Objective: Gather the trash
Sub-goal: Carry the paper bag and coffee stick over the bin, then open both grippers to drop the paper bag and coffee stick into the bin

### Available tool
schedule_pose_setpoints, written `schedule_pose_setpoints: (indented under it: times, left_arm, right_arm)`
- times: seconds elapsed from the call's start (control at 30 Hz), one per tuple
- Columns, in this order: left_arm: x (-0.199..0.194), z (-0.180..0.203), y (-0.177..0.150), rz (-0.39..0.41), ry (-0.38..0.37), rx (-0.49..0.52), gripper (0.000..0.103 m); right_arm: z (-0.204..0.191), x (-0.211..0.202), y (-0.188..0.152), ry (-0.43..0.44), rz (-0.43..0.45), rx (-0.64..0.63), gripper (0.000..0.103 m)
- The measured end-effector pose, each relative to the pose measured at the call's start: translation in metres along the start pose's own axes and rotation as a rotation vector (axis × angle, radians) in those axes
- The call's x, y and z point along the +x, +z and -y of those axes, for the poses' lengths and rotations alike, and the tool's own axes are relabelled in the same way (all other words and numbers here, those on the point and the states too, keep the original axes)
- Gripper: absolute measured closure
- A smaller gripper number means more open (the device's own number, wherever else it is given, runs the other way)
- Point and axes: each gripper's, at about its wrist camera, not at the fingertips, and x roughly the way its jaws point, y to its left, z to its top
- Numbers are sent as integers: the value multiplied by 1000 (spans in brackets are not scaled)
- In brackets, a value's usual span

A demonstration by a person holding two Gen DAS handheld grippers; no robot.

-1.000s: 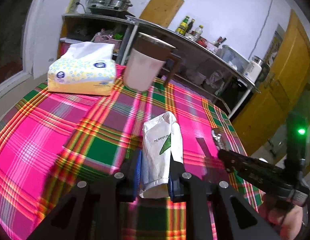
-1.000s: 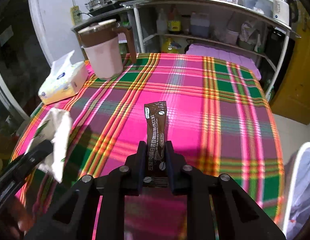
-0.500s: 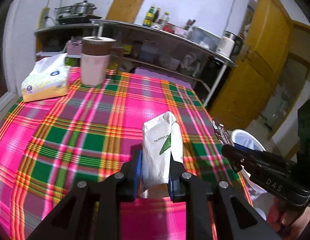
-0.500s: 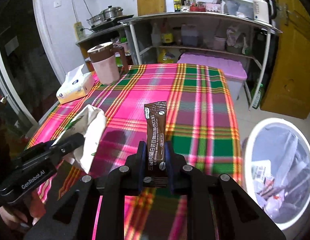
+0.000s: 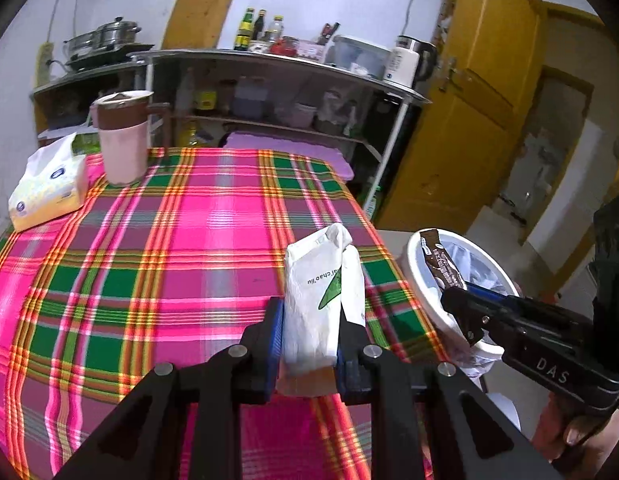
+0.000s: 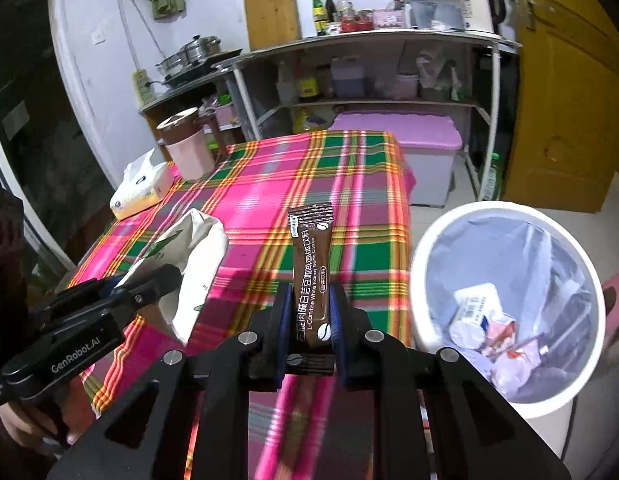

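Your right gripper is clamping the lower end of a brown coffee-stick sachet, which is standing upright between its pads, while your left gripper is pinching a crumpled white paper packet with green print the same way. A second ago both views were filled with the pink-and-green plaid cloth on the desk; now you are pulling back and swinging right, and the white round trash bin lined with a clear bag is coming into sight just beside the desk's edge, already holding some scraps. That is putting both pieces of trash close to the drop, the sachet nearer. The pink jug with a brown lid and the yellow-and-white tissue pack are sitting untouched at the desk's far corner.
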Motion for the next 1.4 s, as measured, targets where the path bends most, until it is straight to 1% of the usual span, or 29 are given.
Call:
schedule_pose_setpoints:
  times: [0.4, 0.83, 1.1, 1.4]
  left_arm:
    - [12, 48, 6, -23, -58, 69, 81]
    - [35, 107, 14, -42, -141, 149, 81]
    - [60, 136, 15, -76, -180, 182, 81]
    - [86, 155, 16, -114, -203, 203, 81]
  right_arm:
    - [46, -24, -12, -41, 25, 74, 84]
    - [100, -49, -21, -117, 55, 166, 84]
    - [125, -53, -25, -154, 47, 202, 84]
    - [144, -49, -28, -183, 25, 223, 84]
